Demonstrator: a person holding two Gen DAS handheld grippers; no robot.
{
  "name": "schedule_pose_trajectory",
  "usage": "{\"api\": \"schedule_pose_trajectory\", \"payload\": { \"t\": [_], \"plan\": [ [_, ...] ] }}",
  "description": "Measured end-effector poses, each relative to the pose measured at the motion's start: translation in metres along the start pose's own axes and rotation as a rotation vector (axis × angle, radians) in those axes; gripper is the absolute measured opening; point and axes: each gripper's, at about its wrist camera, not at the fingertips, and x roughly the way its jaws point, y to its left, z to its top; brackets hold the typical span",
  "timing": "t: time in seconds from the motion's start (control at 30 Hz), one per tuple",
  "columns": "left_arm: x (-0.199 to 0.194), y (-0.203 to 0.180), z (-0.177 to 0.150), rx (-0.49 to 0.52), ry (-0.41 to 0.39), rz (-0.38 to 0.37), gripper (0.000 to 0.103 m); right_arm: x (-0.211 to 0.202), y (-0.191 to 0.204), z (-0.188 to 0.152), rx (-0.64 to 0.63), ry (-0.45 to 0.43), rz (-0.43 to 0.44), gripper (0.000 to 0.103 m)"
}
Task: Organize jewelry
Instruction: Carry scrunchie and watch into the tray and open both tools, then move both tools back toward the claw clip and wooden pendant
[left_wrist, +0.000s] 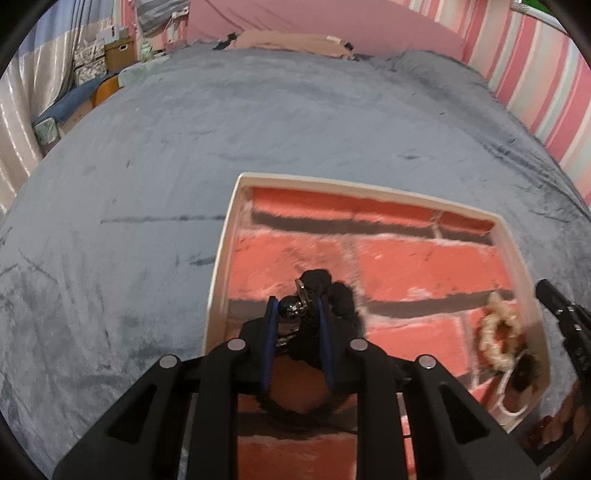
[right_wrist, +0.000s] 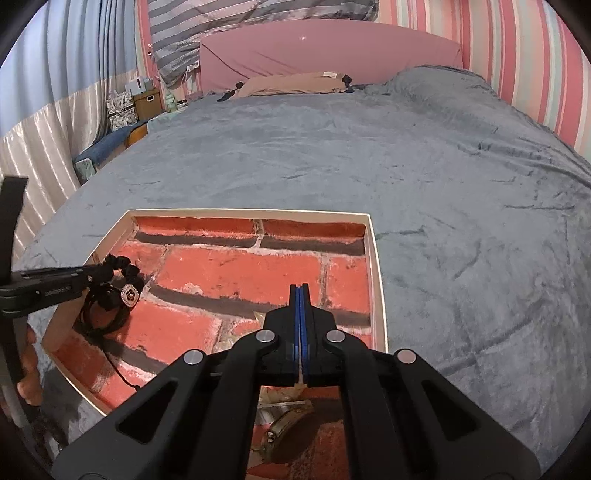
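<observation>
The blue-padded fingers (left_wrist: 272, 325) of the left gripper (left_wrist: 297, 314) stand a little apart and are clamped on a black beaded bracelet with a dark glossy bead and a small metal charm (left_wrist: 314, 295). The bracelet bunches between the pads, its cord hanging in a loop below them. From the right wrist view the same bracelet (right_wrist: 125, 284) hangs off the left gripper's tips over the left edge of the tray, its oval pendant face showing.

The right gripper (right_wrist: 300, 291) has its two blue pads pressed flat together, with nothing visible between them at the tips (a pale sliver shows low in the seam, too small to identify). It sits over the right part of the tray, above the brick pattern.

The shallow white-rimmed tray lined with a red brick print (left_wrist: 221, 258) rests on a grey plush bedspread (left_wrist: 147, 166). Near the tray's right edge lies a cream pearl-like beaded bracelet (left_wrist: 498, 336), with a dark fuzzy item (left_wrist: 526, 373) just beside it toward the near right corner. Below the right gripper a gold-coloured watch with a dark strap (right_wrist: 291, 432) lies at the tray's near edge.
</observation>
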Motion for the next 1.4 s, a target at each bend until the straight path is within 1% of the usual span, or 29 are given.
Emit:
{"api": "schedule_pose_trajectory", "payload": {
  "t": [0.13, 0.17, 0.23, 0.27, 0.3, 0.33, 0.43, 0.5, 0.57, 0.63, 0.67, 0.73, 0.8, 0.83, 0.9, 0.93, 0.97, 1.0, 1.03, 1.1, 1.2, 1.33, 1.4],
  "plan": [
    [0.003, 0.003, -0.003, 0.01, 0.012, 0.042, 0.026, -0.002, 0.001, 0.001, 0.0, 0.006, 0.015, 0.001],
    [0.002, 0.002, -0.003, 0.016, 0.016, 0.052, 0.032, -0.005, 0.001, 0.001, 0.0, 0.002, 0.02, 0.001],
    [-0.002, 0.002, -0.004, 0.02, 0.015, 0.047, 0.038, -0.008, 0.002, 0.003, 0.0, 0.006, 0.026, 0.001],
    [-0.005, 0.002, -0.006, 0.019, 0.014, 0.037, 0.044, -0.011, 0.003, 0.004, 0.001, 0.006, 0.028, 0.001],
    [-0.009, 0.001, -0.007, 0.02, 0.009, 0.047, 0.049, -0.013, 0.004, 0.005, 0.0, 0.005, 0.027, 0.002],
    [-0.014, 0.001, -0.009, 0.021, -0.006, 0.06, 0.057, -0.016, 0.005, 0.005, -0.002, 0.004, 0.026, 0.002],
    [-0.027, 0.0, -0.013, 0.02, -0.019, 0.044, 0.059, -0.027, 0.006, 0.006, 0.001, -0.001, 0.025, 0.004],
    [-0.037, -0.001, -0.02, 0.017, -0.021, 0.032, 0.059, -0.035, 0.007, 0.004, 0.004, -0.006, 0.019, 0.013],
    [-0.05, -0.003, -0.027, 0.024, -0.038, 0.031, 0.061, -0.044, 0.008, 0.0, 0.01, -0.006, 0.022, 0.019],
    [-0.064, -0.006, -0.035, 0.037, -0.063, 0.038, 0.066, -0.052, 0.01, -0.005, 0.003, -0.007, 0.016, 0.023],
    [-0.075, -0.006, -0.042, 0.042, -0.084, 0.044, 0.068, -0.057, 0.011, -0.009, -0.001, -0.008, 0.011, 0.025],
    [-0.088, -0.006, -0.051, 0.049, -0.101, 0.035, 0.069, -0.066, 0.013, -0.015, -0.003, -0.005, 0.008, 0.031],
    [-0.105, -0.003, -0.064, 0.054, -0.114, 0.028, 0.07, -0.076, 0.013, -0.024, -0.003, -0.003, 0.006, 0.04],
    [-0.111, -0.003, -0.069, 0.057, -0.123, 0.028, 0.07, -0.083, 0.013, -0.029, -0.006, -0.007, 0.004, 0.043],
    [-0.129, 0.002, -0.084, 0.067, -0.158, 0.045, 0.071, -0.095, 0.013, -0.04, -0.015, -0.012, -0.009, 0.056],
    [-0.139, 0.006, -0.093, 0.067, -0.174, 0.057, 0.072, -0.101, 0.013, -0.045, -0.02, -0.011, -0.013, 0.059],
    [-0.147, 0.011, -0.1, 0.062, -0.184, 0.062, 0.073, -0.108, 0.012, -0.053, -0.029, -0.012, -0.018, 0.065],
    [-0.154, 0.016, -0.106, 0.055, -0.193, 0.068, 0.08, -0.113, 0.012, -0.058, -0.034, -0.013, -0.022, 0.069],
    [-0.164, 0.022, -0.116, 0.044, -0.211, 0.076, 0.085, -0.119, 0.011, -0.066, -0.04, -0.014, -0.033, 0.071],
    [-0.18, 0.034, -0.132, 0.031, -0.238, 0.093, 0.085, -0.13, 0.009, -0.079, -0.044, -0.015, -0.05, 0.08],
    [-0.198, 0.054, -0.156, 0.005, -0.242, 0.103, 0.085, -0.149, 0.003, -0.099, -0.033, -0.018, -0.062, 0.083],
    [-0.216, 0.076, -0.187, -0.012, -0.257, 0.16, 0.085, -0.173, -0.003, -0.124, -0.021, -0.035, -0.075, 0.083],
    [-0.221, 0.085, -0.202, -0.022, -0.25, 0.168, 0.085, -0.183, -0.004, -0.135, -0.023, -0.043, -0.089, 0.084]
  ]
}}
